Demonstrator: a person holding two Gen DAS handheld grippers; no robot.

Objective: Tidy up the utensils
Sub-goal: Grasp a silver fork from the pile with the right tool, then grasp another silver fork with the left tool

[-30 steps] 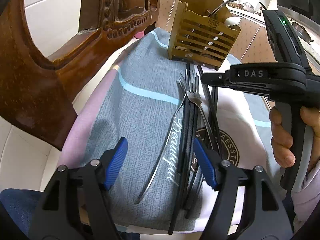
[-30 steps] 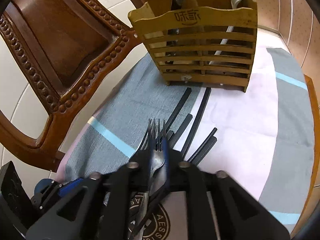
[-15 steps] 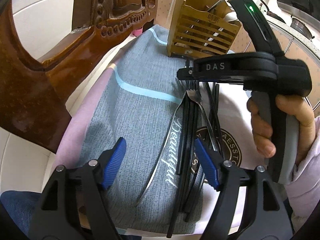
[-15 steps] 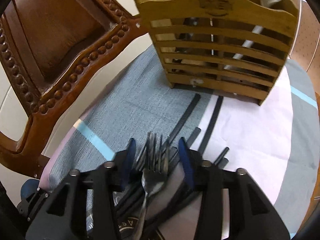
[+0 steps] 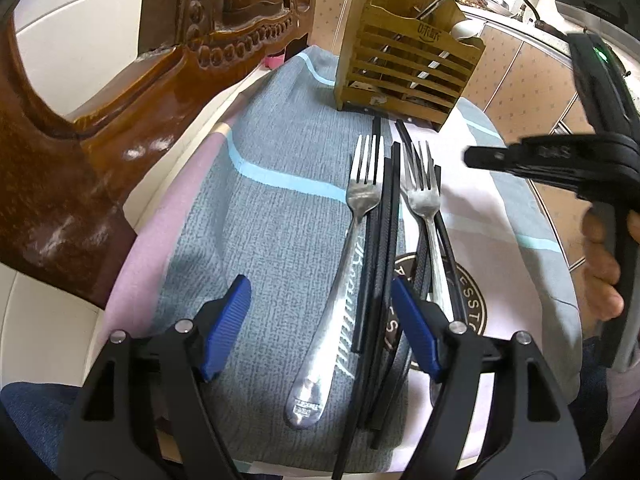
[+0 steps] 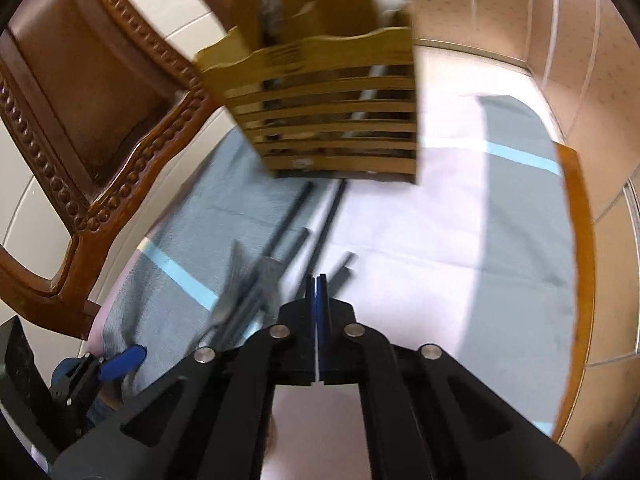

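Two steel forks lie flat on the cloth, one on the left (image 5: 362,200) and one on the right (image 5: 424,196), with several black chopsticks (image 5: 380,248) between and under them. My left gripper (image 5: 320,324) stands open low over the fork handles and touches nothing. My right gripper (image 5: 470,158), held by a hand, hovers to the right of the fork heads. In the right wrist view the right gripper (image 6: 318,286) has its blue pads pressed together with nothing between them. The slatted wooden utensil holder (image 5: 408,68) stands behind the forks with a spoon and other utensils in it.
A carved brown wooden chair (image 5: 100,128) rises close on the left. The grey and pink cloth (image 5: 280,208) covers a small surface whose wooden edge (image 6: 580,240) shows on the right. Tiled cabinet fronts (image 5: 532,80) stand behind on the right.
The right gripper left the fork heads, moved to the right and shut empty. The forks, bunched together before, now lie flat and apart. The left gripper stayed in place, open.
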